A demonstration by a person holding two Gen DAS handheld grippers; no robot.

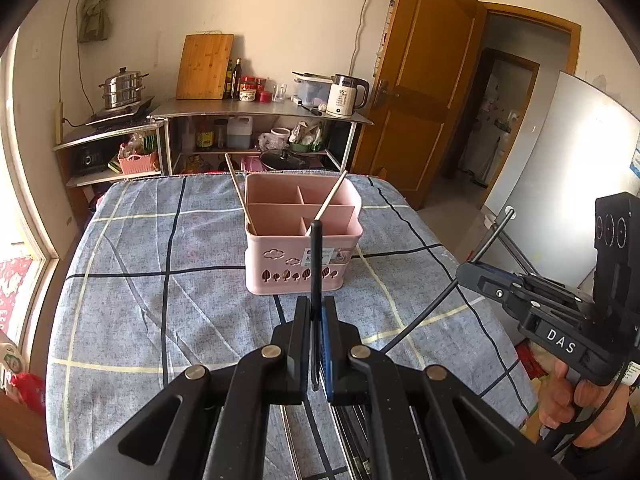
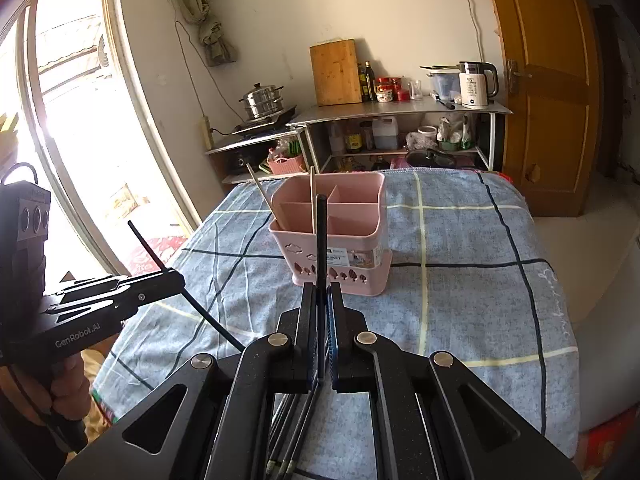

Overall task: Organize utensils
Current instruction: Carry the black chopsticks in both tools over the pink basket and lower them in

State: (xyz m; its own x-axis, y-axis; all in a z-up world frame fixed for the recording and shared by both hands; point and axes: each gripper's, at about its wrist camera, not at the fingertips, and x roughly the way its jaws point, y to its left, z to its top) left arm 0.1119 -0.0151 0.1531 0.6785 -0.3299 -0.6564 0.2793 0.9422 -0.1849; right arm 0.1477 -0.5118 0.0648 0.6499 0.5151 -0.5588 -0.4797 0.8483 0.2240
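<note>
A pink divided caddy [image 1: 280, 264] [image 2: 360, 256] stands in the middle of the checked blue tablecloth, with two wooden chopsticks [image 1: 238, 192] [image 2: 312, 196] leaning in it. My left gripper [image 1: 316, 304] is shut on a black chopstick [image 1: 316, 256] that stands upright just in front of the caddy. My right gripper [image 2: 320, 290] is shut on a second black chopstick [image 2: 321, 240], also upright before the caddy. Each gripper shows in the other's view, the right gripper [image 1: 460, 270] and the left gripper [image 2: 180, 276], each held by a hand off the table's side.
Several more utensils [image 2: 288, 440] lie on the cloth under the grippers. Beyond the table's far edge stands a metal shelf [image 1: 260, 108] with a kettle [image 1: 346, 96], cutting board and steamer pot. A wooden door [image 1: 420, 80] is at the right, a window [image 2: 80, 120] at the left.
</note>
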